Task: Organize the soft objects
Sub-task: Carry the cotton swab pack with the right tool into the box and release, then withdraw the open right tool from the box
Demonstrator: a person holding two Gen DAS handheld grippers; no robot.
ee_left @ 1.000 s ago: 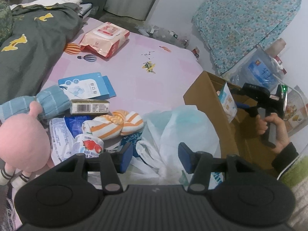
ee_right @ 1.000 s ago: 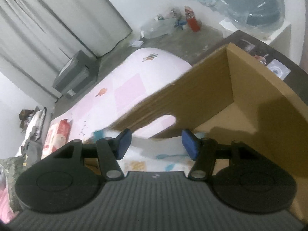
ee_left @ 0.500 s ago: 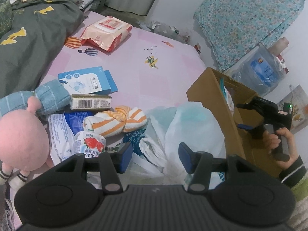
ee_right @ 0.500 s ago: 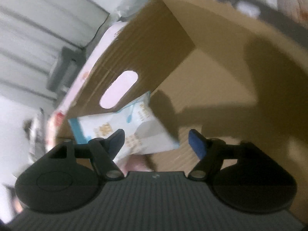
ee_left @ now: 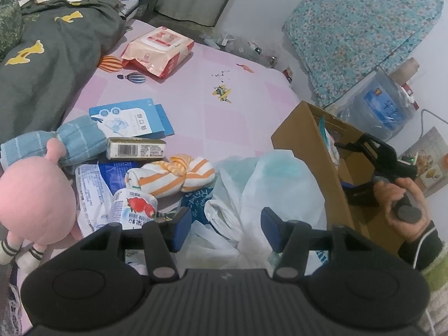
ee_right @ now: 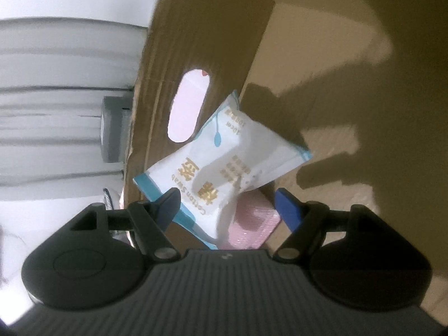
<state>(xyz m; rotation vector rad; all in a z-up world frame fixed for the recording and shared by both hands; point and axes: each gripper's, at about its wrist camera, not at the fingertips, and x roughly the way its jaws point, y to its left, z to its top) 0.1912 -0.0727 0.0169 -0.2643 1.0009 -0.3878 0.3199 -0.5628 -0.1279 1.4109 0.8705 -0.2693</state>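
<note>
Your left gripper matte black with ribbed housing, blue pads, silver screws, your dark ribbed sleeve cuff

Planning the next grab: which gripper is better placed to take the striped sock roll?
Left. The left gripper hangs open over the pile, the striped sock roll just ahead. The right gripper, open, is inside the box by the cotton swab packet.

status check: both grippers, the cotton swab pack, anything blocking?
Right gripper open, jaws just opened, inside cardboard box. Cotton swab pack released, leaning on box wall. Left gripper open, empty, over white plastic bags. Nothing blocking.
</note>
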